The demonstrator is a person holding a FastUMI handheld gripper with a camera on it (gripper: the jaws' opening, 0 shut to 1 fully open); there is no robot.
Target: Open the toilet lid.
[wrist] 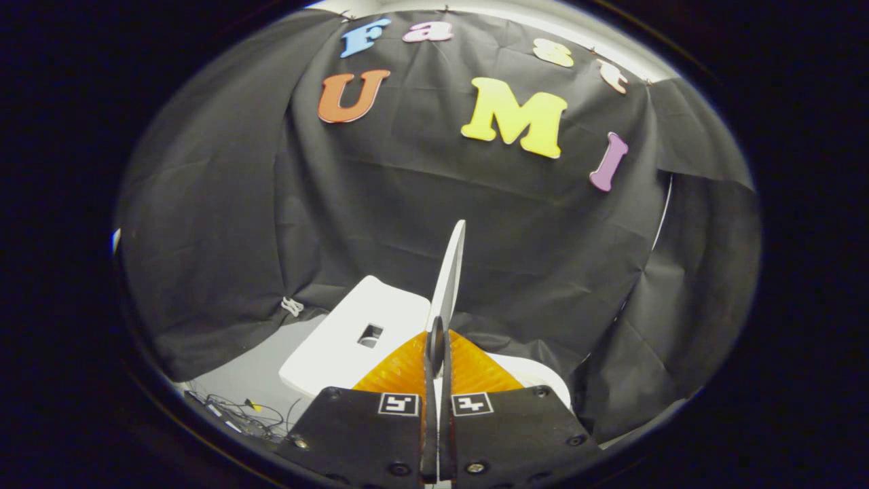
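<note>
A white toilet lid [449,272] stands raised on its edge, seen edge-on, rising straight up from between my fingers. My gripper [435,343] is shut on the lid's rim, both fingers pressing its thin edge from either side. To the left of the fingers lies the white toilet tank top [353,339] with a small square flush button. A strip of white toilet bowl rim [536,375] curves out to the right behind the fingers.
Black cloth hangs close behind and on both sides of the toilet. A grey floor patch [251,380] with loose cables [244,414] lies left of the tank. A white clip [292,306] sits at the cloth's hem.
</note>
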